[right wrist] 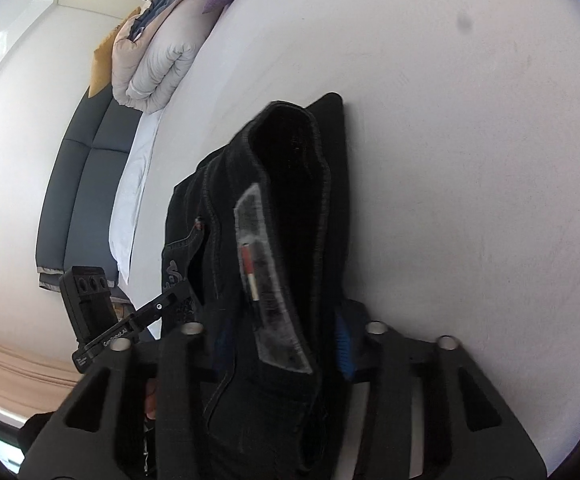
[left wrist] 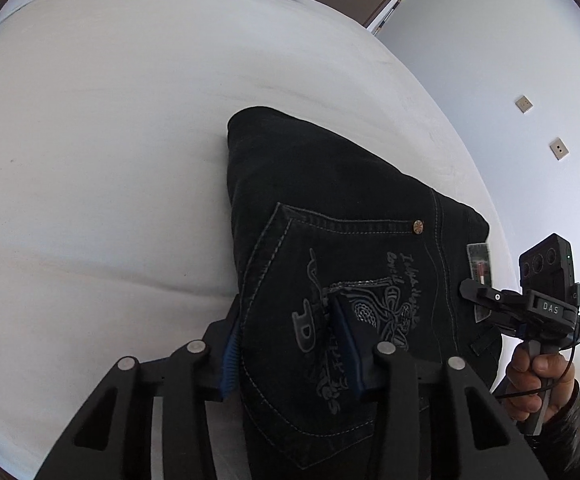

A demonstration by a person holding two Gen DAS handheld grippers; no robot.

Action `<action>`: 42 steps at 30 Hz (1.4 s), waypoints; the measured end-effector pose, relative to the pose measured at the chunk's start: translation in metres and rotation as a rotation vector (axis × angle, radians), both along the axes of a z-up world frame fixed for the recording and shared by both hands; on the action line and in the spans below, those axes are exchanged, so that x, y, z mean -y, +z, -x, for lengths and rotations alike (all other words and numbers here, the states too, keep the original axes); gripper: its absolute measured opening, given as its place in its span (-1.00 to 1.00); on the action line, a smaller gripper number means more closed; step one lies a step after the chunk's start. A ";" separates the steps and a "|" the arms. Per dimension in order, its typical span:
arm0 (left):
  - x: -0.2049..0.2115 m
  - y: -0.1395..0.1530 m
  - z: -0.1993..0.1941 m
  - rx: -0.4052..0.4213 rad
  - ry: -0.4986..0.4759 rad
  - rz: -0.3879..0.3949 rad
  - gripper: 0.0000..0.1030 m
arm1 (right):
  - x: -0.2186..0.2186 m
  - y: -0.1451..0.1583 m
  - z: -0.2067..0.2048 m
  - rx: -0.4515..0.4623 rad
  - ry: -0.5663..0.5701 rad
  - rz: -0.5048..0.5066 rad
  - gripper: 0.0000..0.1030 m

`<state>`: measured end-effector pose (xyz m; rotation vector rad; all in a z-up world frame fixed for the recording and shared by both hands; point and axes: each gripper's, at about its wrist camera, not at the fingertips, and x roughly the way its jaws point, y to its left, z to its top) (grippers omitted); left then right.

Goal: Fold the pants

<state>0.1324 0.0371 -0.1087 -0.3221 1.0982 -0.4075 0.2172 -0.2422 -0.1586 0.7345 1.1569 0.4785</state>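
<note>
You have the black jeans (left wrist: 330, 208) on the white bed (left wrist: 109, 160), each claw clamped on the waist end: left gripper (left wrist: 290, 344) at the back pocket (left wrist: 330, 320), right gripper (right wrist: 281, 340) on the waistband (right wrist: 290, 208). The long axis runs straight away from both claws

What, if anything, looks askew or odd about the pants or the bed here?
Nothing looks damaged. The black pants are a folded bundle clamped by the left gripper and right gripper; the waistband gapes open in the right wrist view. The white bed carries only faint marks.
</note>
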 end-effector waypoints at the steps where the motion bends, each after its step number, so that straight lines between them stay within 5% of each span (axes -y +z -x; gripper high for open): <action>1: 0.000 0.001 0.002 0.006 0.003 0.003 -0.25 | 0.000 -0.003 0.000 0.004 -0.008 -0.011 -0.48; 7: 0.015 0.018 0.014 0.059 0.014 -0.040 -0.60 | -0.025 0.018 0.007 0.141 0.025 0.123 -0.66; 17: 0.071 0.091 -0.013 0.240 -0.066 -0.056 -0.62 | 0.004 0.092 -0.018 0.304 0.022 0.163 -0.68; 22: 0.109 0.088 -0.057 0.257 -0.099 -0.051 -0.61 | 0.038 0.116 -0.058 0.340 0.006 0.203 -0.68; 30: 0.150 0.023 -0.127 0.147 -0.119 -0.087 -0.57 | 0.107 0.067 -0.136 0.242 -0.040 0.172 -0.68; 34: 0.150 -0.002 -0.127 0.145 -0.086 -0.108 -0.05 | 0.134 0.018 -0.145 0.180 -0.089 0.065 -0.60; 37: 0.148 -0.006 -0.124 0.159 -0.073 -0.087 -0.01 | 0.144 0.009 -0.144 0.197 -0.102 -0.027 -0.54; 42: 0.145 0.007 -0.098 0.209 -0.058 -0.125 0.08 | 0.147 0.017 -0.113 0.213 -0.169 0.007 -0.41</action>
